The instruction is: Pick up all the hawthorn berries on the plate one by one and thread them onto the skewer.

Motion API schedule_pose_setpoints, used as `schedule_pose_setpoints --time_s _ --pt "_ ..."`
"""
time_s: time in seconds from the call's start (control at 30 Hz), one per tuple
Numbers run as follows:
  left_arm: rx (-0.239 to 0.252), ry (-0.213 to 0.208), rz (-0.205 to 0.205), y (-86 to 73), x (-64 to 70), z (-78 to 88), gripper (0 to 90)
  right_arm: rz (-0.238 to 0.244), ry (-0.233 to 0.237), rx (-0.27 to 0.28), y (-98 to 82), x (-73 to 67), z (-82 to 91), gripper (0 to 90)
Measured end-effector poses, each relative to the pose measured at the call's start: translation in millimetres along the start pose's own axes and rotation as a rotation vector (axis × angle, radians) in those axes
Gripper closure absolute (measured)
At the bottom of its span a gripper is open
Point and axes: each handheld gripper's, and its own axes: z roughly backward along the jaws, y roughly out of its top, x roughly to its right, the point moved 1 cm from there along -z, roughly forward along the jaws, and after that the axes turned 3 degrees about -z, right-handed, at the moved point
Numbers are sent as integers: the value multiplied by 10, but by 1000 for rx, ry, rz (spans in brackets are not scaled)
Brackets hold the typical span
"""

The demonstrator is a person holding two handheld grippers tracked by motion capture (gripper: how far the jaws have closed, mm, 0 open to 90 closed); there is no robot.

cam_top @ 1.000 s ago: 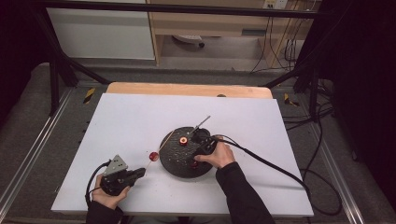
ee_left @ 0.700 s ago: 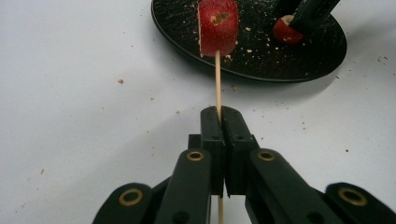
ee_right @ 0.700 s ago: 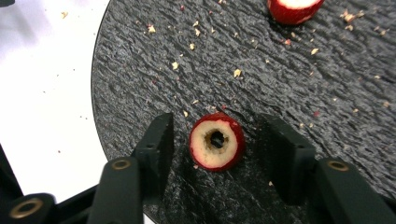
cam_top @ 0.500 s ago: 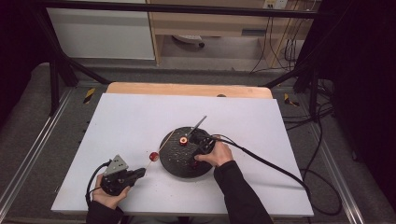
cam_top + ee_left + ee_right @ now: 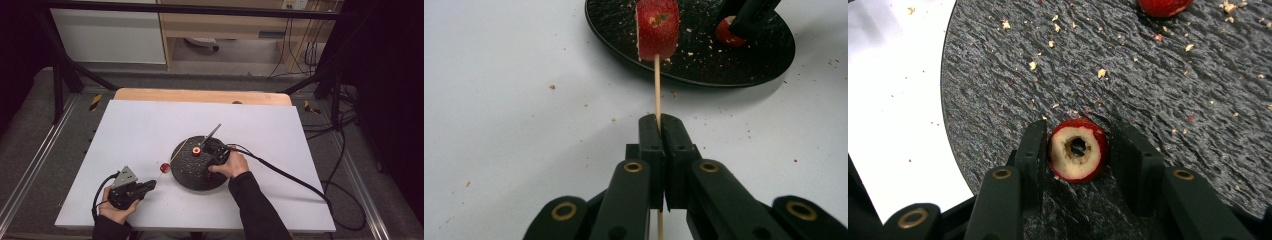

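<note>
One fruit piece (image 5: 657, 27) rides the skewer (image 5: 657, 85) pinched by the left gripper (image 5: 659, 125); the right gripper (image 5: 1078, 150), its jaws just closing, clamps a cored piece (image 5: 1078, 150) on the black plate (image 5: 998, 75) mid-table, another piece (image 5: 1163, 6) waiting.

The person wears dark long sleeves (image 5: 255, 205). Each hand carries a black gripper: the left gripper (image 5: 150, 185) has a grey three-cornered plate (image 5: 124, 176) on top, the right gripper (image 5: 212, 156) a thick black cable (image 5: 290, 176). Brass-ringed screws (image 5: 633, 167) stud the matte black fingers (image 5: 1031, 150).
</note>
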Motion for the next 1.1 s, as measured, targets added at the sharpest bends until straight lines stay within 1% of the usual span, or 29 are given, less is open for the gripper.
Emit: schedule_pose_setpoints --time_s 0.27,0.4,0.47,0.5,0.6,0.63,0.7,0.73,0.83,0.87,1.1 --pt "0 0 -1 1 2 1 881 -7 0 -12 -3 -7 8 608" --pt "1 0 -2 2 7 1 881 -11 -7 -4 -8 -11 34 609" --pt "3 0 -3 3 9 3 881 -11 -4 12 -7 -13 63 610" --pt "3 1 -3 4 10 5 881 -18 -2 23 -7 -17 84 610" --pt "4 0 -4 4 12 5 881 -12 -4 55 -8 -5 158 610" --pt "4 0 -4 5 12 6 881 -19 0 67 -10 -6 187 611" --pt "4 1 -2 5 15 7 881 -26 5 97 -14 -5 244 611" --pt "4 1 -2 4 15 8 881 -22 4 110 -15 -1 271 611" --pt "5 0 -2 5 18 7 882 -41 7 152 -23 -10 340 611" --pt "5 0 -1 5 21 6 881 -40 9 169 -30 -5 362 611" --pt "4 -4 -6 7 34 -2 882 -66 17 270 -122 20 487 612"
